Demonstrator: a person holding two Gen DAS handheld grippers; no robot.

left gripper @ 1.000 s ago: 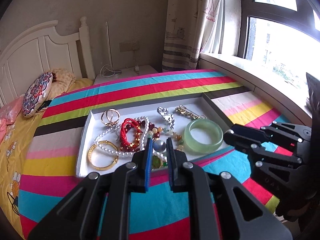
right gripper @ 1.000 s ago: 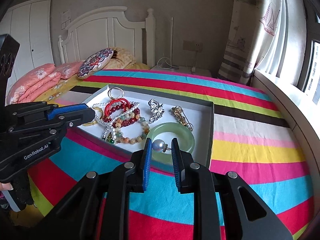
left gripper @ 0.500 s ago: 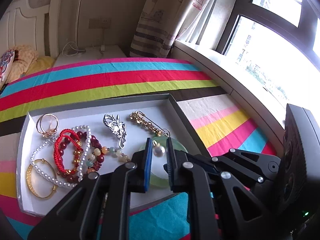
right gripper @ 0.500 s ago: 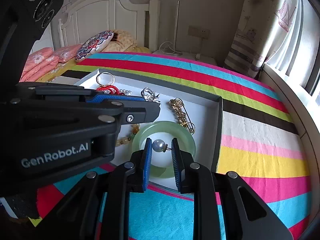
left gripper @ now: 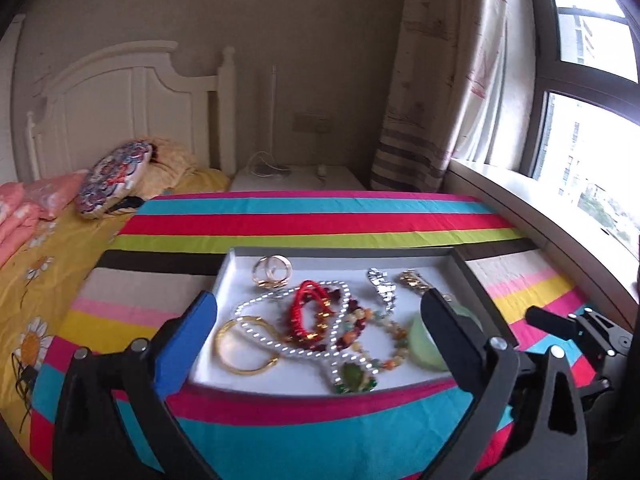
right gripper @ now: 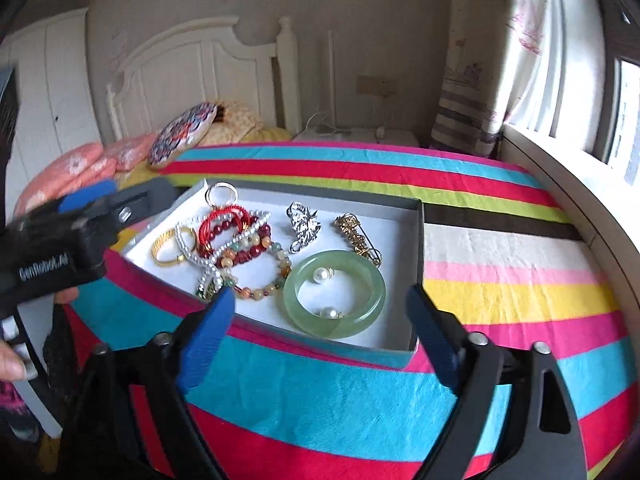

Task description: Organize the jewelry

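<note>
A grey tray [right gripper: 420,240] on the striped bedspread holds the jewelry. Two pearl earrings [right gripper: 321,275] lie inside a jade bangle [right gripper: 356,320] at its near right corner. My right gripper [right gripper: 320,300] hangs just in front of the bangle, its jaws opening with nothing between them. My left gripper [left gripper: 316,304] is over the tray's [left gripper: 472,276] near edge, its jaws also opening wide and empty; its right finger hides part of the bangle [left gripper: 424,348]. A gold bangle [left gripper: 244,344], a pearl necklace [left gripper: 272,340], a red cord bracelet [left gripper: 304,312] and bead bracelets lie tangled on the left.
A silver brooch [right gripper: 302,222] and a gold brooch [right gripper: 356,234] sit at the tray's back right, gold rings [left gripper: 272,270] at the back left. Pillows [right gripper: 180,140] and a white headboard [right gripper: 200,64] lie beyond. A window sill [left gripper: 540,216] runs along the right.
Both grippers were shut on a pearl earring each; both have opened and the two pearls now lie inside the jade bangle. The left gripper has swung back to the left.
</note>
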